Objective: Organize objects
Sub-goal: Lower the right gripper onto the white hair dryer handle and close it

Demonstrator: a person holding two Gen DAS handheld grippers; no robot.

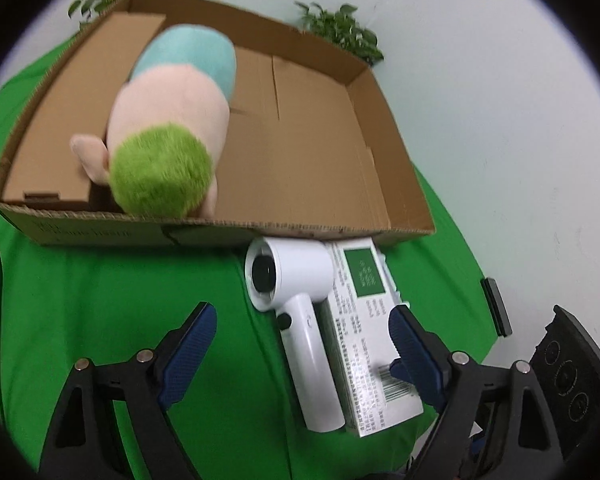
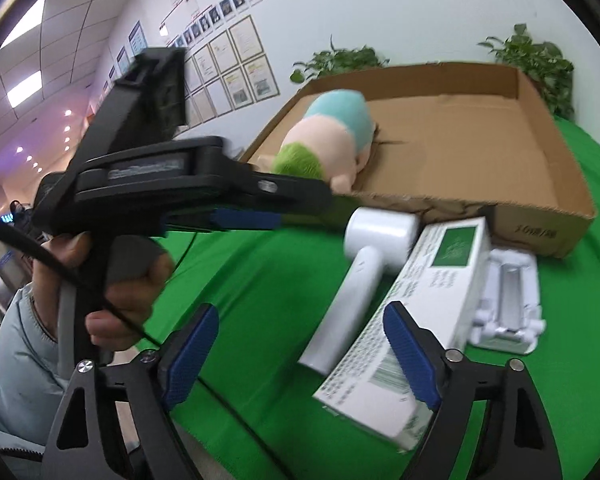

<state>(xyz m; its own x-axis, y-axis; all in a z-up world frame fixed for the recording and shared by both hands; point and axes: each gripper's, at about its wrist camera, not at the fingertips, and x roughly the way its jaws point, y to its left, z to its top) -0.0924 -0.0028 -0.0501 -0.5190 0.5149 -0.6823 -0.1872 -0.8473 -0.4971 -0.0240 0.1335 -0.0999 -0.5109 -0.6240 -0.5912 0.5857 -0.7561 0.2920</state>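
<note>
Though the plush toy already lies inside the cardboard box, three things remain on the green tabletop just in front of the box: a white hair dryer, a long white carton with a green label, and, seen from the right wrist, a white moulded tray just beyond that carton.

The hair dryer lies on its side, its barrel close against the box's front wall and its handle running back toward the camera, touching or nearly touching the carton. It looks like hard, smooth plastic, probably moderately heavy and top-heavy at the barrel, so the handle near the barrel is likely the safest place to take hold; the glossy surface may slip if pinched near the free end.

The carton looks light and stiff but crushable, with a shiny wrap; a grasp across its narrow width near the middle should keep it level. The tray seems thin and light.

The left gripper hangs over the dryer's handle and the carton, its fingers spread with nothing pressed between them. The right gripper is likewise released, one finger over the carton's near end. A hand holds the left tool.
</note>
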